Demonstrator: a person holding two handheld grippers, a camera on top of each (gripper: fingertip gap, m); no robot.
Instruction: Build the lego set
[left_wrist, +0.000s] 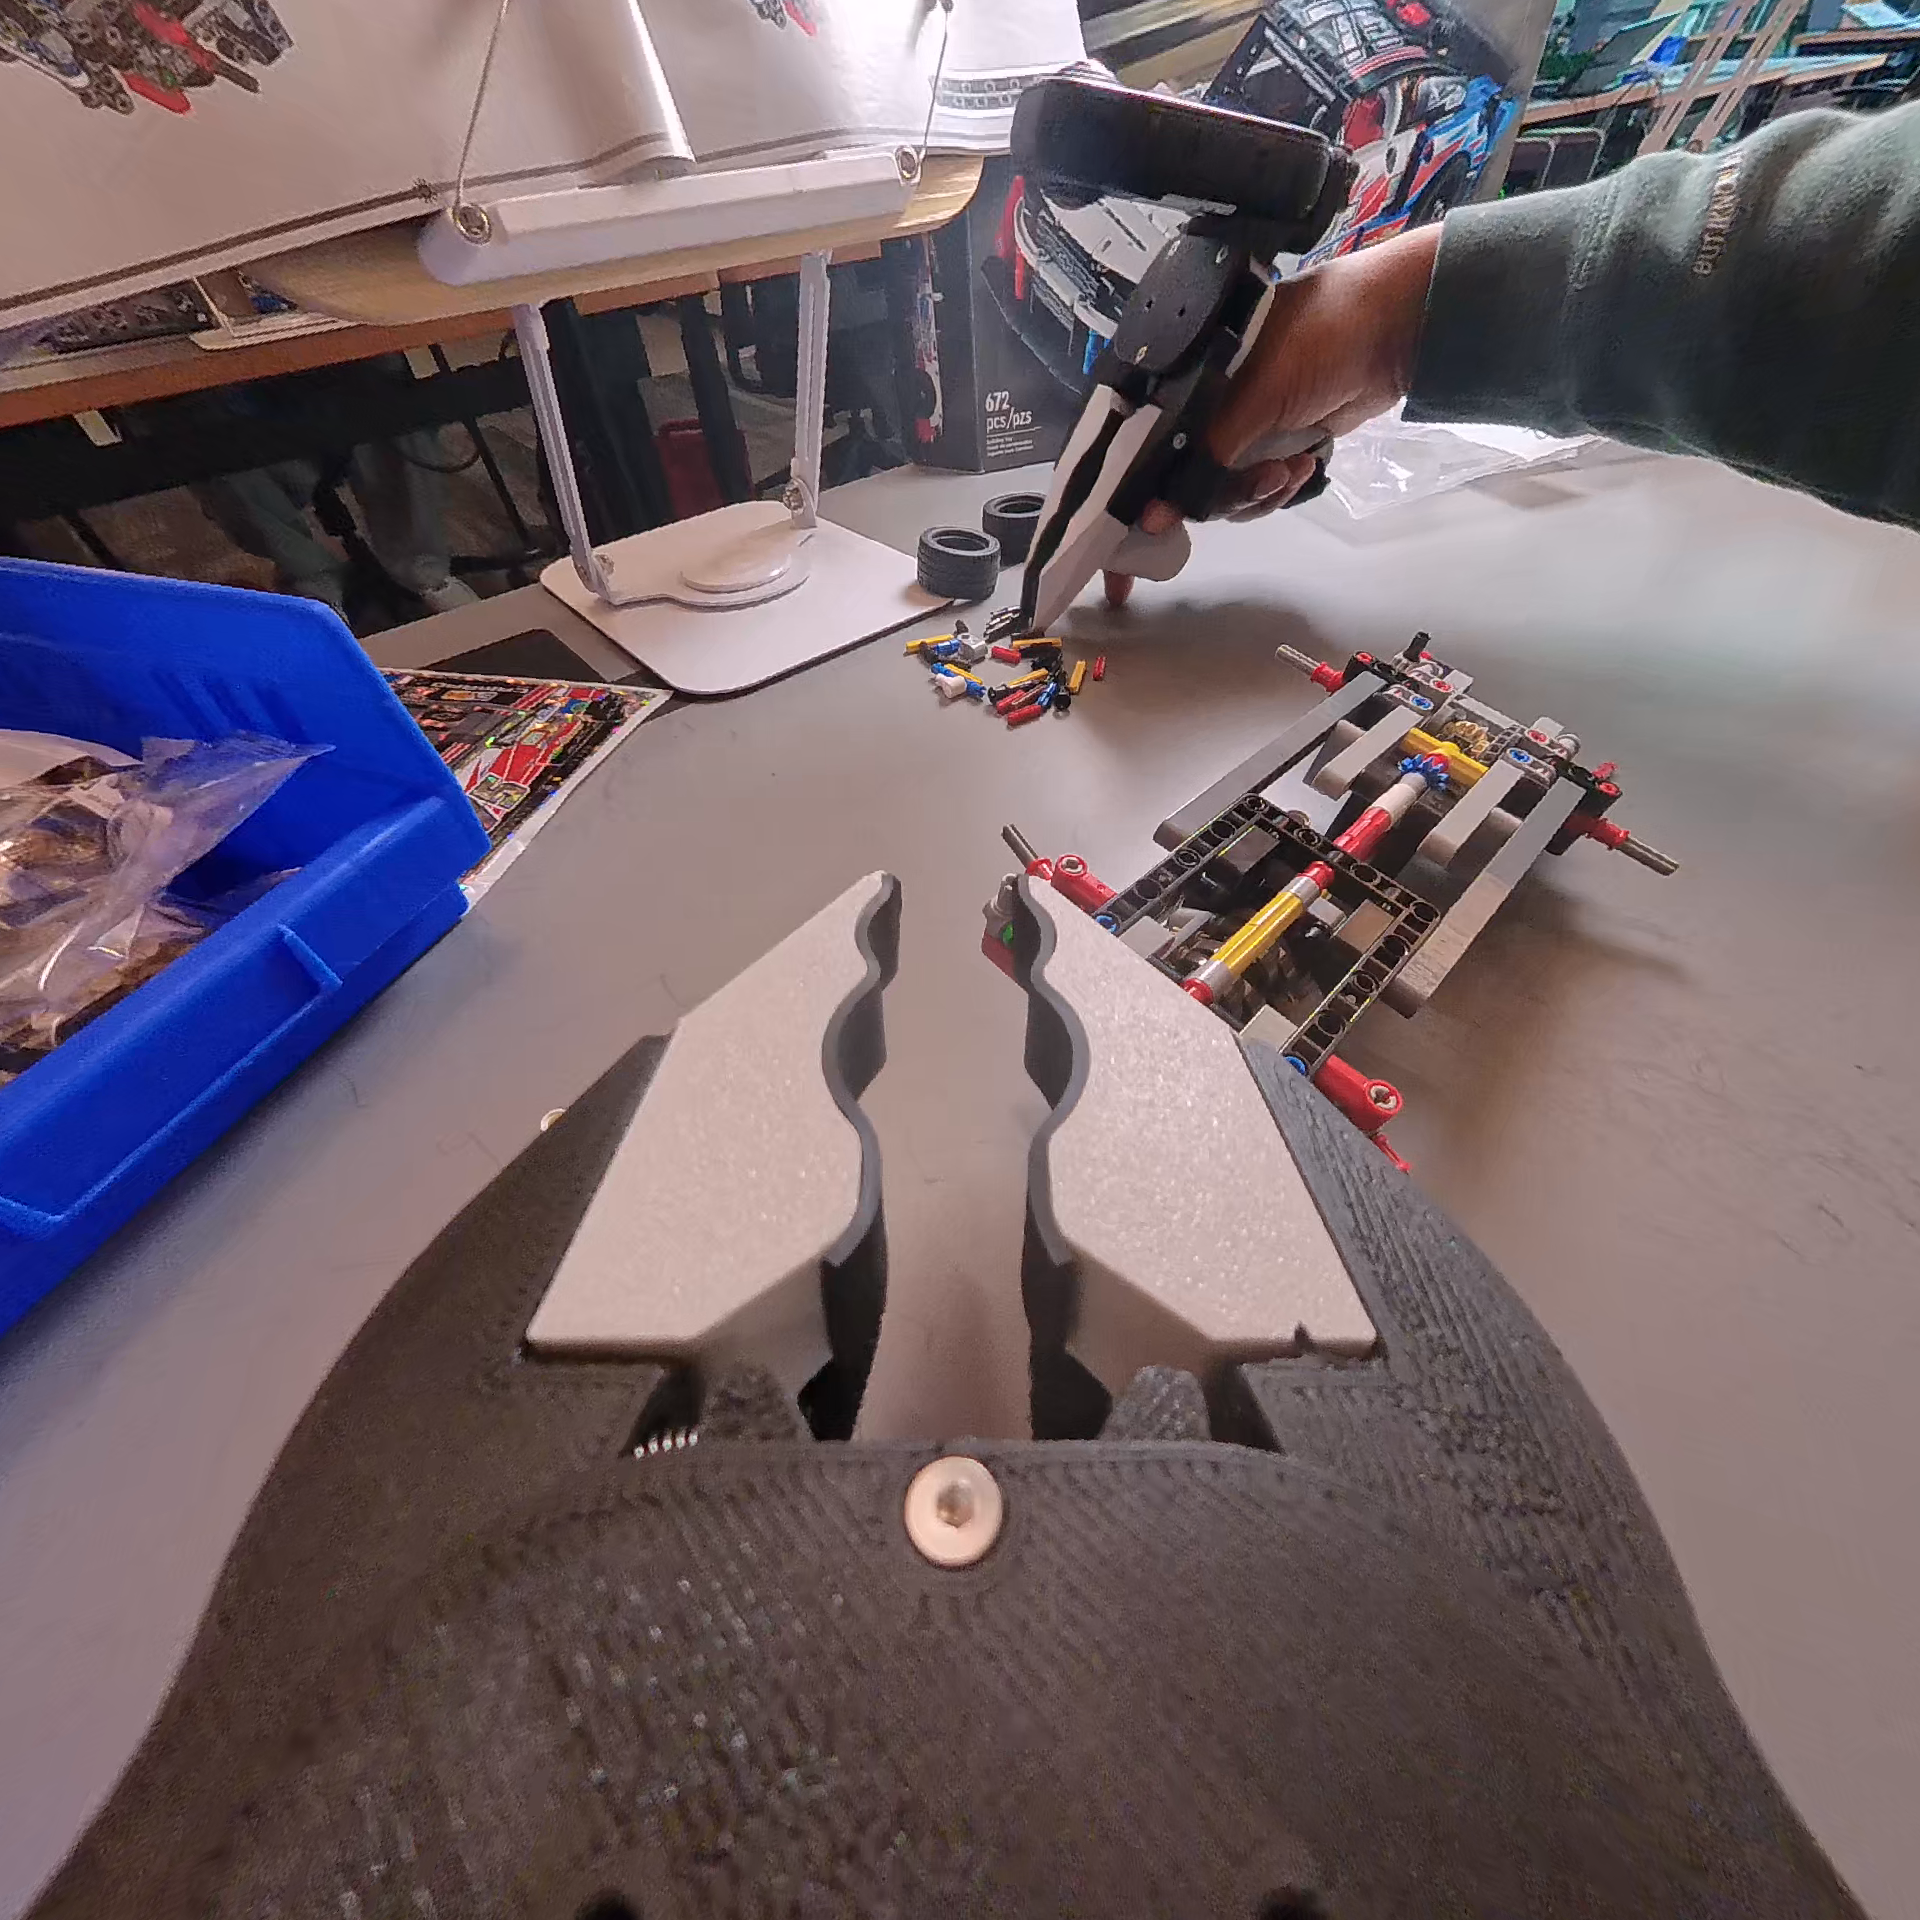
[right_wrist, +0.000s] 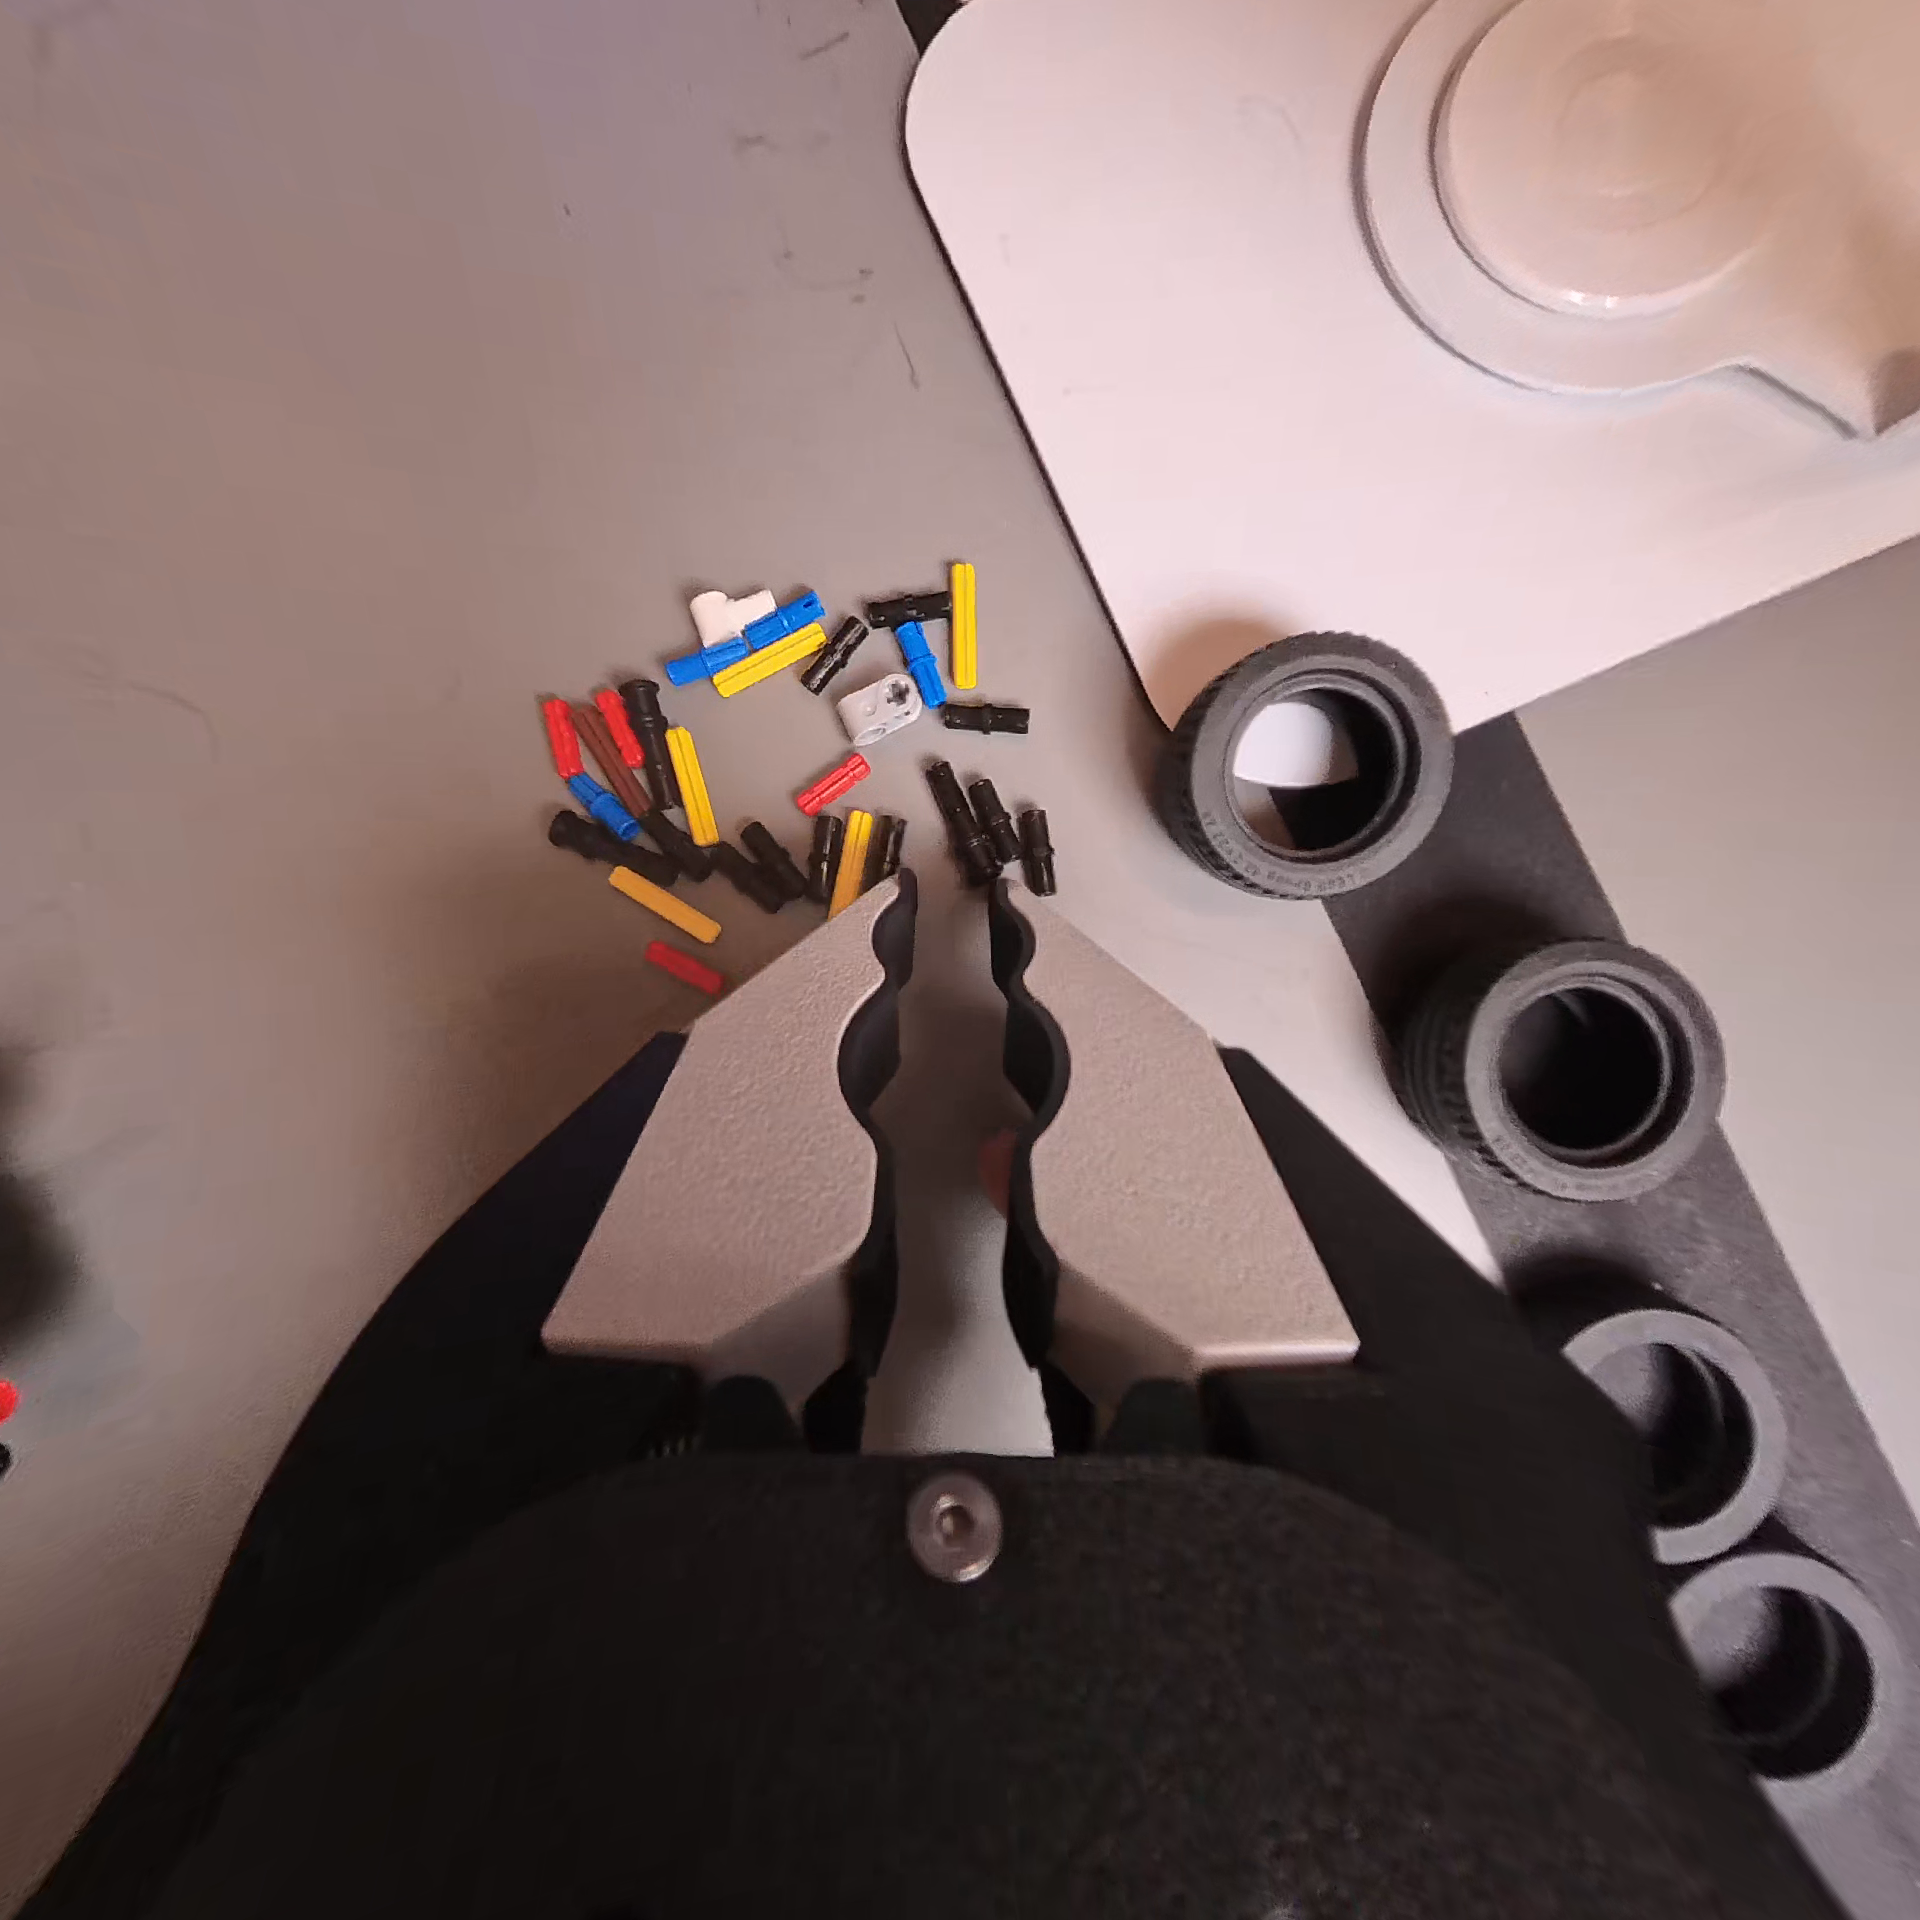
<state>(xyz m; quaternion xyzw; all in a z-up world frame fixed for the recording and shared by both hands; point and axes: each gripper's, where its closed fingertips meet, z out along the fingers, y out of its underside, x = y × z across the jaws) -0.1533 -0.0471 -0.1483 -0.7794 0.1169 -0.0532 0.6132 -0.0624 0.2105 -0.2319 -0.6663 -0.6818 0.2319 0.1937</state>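
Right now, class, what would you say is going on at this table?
A person is building a lego car with a handheld gripper in each hand. The right gripper, jaws open, is lowered to a scatter of small pins and axles, its tips by a cluster of black pins; nothing is gripped. The left gripper hovers open and empty beside the half-built chassis. Loose tyres wait by a white stand base.
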